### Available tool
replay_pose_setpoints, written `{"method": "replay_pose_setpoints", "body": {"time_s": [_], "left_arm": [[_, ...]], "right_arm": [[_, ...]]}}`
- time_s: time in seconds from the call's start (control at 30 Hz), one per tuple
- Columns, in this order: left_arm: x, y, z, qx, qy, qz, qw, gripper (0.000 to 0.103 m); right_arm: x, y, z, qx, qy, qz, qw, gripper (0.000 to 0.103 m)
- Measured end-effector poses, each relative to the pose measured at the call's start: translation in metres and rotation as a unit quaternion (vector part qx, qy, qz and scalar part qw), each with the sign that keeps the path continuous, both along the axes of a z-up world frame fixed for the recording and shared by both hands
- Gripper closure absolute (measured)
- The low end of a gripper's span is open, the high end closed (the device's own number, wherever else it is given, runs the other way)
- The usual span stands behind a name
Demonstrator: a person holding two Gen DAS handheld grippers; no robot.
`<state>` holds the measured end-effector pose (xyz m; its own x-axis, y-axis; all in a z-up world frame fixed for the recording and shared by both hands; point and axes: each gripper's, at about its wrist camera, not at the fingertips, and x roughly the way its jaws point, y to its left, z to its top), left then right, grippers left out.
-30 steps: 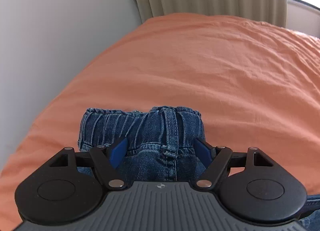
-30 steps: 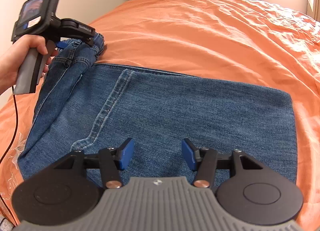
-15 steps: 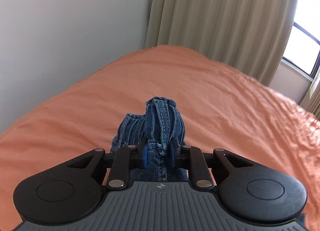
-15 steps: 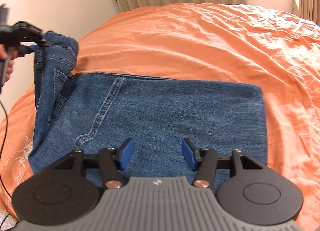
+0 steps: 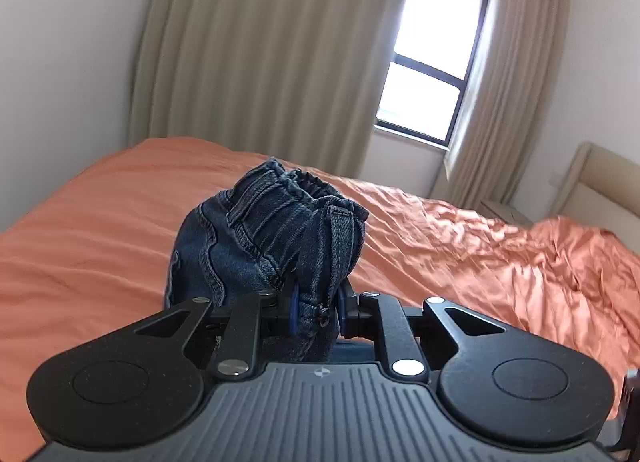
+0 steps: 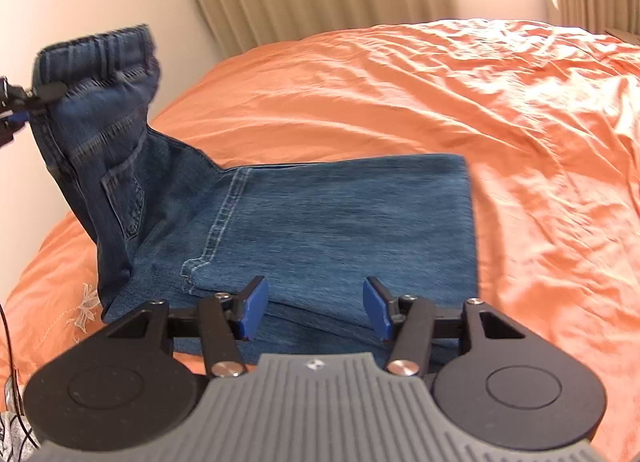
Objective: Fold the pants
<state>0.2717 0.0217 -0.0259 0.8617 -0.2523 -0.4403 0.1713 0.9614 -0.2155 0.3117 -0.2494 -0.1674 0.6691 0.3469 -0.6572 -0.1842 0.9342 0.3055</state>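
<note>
Blue denim pants (image 6: 328, 221) lie folded on an orange bed cover, legs flat across the middle. My left gripper (image 5: 314, 308) is shut on the waistband (image 5: 288, 213) and holds that end lifted off the bed. In the right wrist view the raised waistband (image 6: 96, 61) hangs at the far left, pinched by the left gripper (image 6: 24, 99) at the frame edge. My right gripper (image 6: 316, 308) is open and empty, just above the near edge of the flat pants.
The orange bed cover (image 6: 480, 101) spreads wide to the right and back. A white wall (image 5: 60, 61) runs along the left side. Beige curtains (image 5: 260, 53) and a window (image 5: 436, 41) stand behind the bed. A beige headboard (image 5: 600, 177) is at far right.
My left gripper shut on the waistband and lifted it high off the bed, tilting its view up to the curtains. My right gripper stayed open over the near edge.
</note>
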Motion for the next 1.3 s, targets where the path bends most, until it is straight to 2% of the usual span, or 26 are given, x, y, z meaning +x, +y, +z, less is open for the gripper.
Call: {"method": "replay_pose_setpoints", "body": {"time_s": [0.1,0.17,0.23,0.33,0.4,0.47,0.5,0.57,0.6,0.67,0.77,0.83,0.97,1.13,1.3], "left_arm": [[0.010,-0.058,-0.034,0.034,0.031,-0.049,0.9977,0.084],[0.018,-0.089,-0.061,0.042,0.065,-0.074,0.9943,0.086],[0.030,-0.111,-0.093,0.041,0.112,-0.097,0.9881,0.087],[0.025,-0.131,-0.122,0.063,0.135,-0.108,0.9829,0.087],[0.029,-0.127,-0.131,0.040,0.172,-0.108,0.9783,0.084],[0.034,-0.122,-0.135,0.019,0.189,-0.104,0.9762,0.083],[0.039,-0.121,-0.138,0.012,0.196,-0.106,0.9748,0.081],[0.044,-0.120,-0.141,-0.006,0.213,-0.120,0.9695,0.062],[0.046,-0.121,-0.141,-0.013,0.215,-0.128,0.9681,0.057],[0.049,-0.121,-0.139,-0.034,0.215,-0.141,0.9658,0.038],[0.049,-0.117,-0.130,-0.068,0.212,-0.157,0.9621,0.027],[0.051,-0.113,-0.121,-0.075,0.203,-0.167,0.9619,0.027],[0.052,-0.090,-0.101,-0.061,0.176,-0.155,0.9702,0.027],[0.064,-0.046,-0.084,-0.025,0.144,-0.104,0.9839,0.027],[0.082,-0.001,-0.086,-0.025,0.145,-0.058,0.9875,0.027]], "right_arm": [[-0.014,-0.022,-0.002,0.009,0.006,-0.030,0.999,0.053],[-0.021,-0.036,-0.005,0.016,0.015,-0.047,0.999,0.053],[-0.028,-0.050,-0.009,0.017,0.025,-0.062,0.998,0.053],[-0.038,-0.070,-0.015,0.017,0.035,-0.077,0.996,0.053],[-0.041,-0.079,-0.019,0.021,0.042,-0.083,0.995,0.053],[-0.042,-0.086,-0.025,0.029,0.049,-0.088,0.995,0.053],[-0.041,-0.087,-0.027,0.033,0.051,-0.089,0.994,0.053],[-0.039,-0.086,-0.029,0.039,0.052,-0.087,0.994,0.053],[-0.037,-0.083,-0.029,0.041,0.051,-0.084,0.994,0.053],[-0.033,-0.079,-0.026,0.044,0.046,-0.076,0.995,0.053],[-0.025,-0.073,-0.019,0.051,0.036,-0.064,0.996,0.053],[-0.018,-0.069,-0.012,0.055,0.031,-0.059,0.996,0.053],[0.001,-0.062,-0.003,0.079,0.029,-0.043,0.996,0.053],[0.040,-0.048,-0.004,0.118,0.039,-0.024,0.992,0.053],[0.094,-0.034,-0.026,0.161,0.078,-0.016,0.984,0.053]]}}
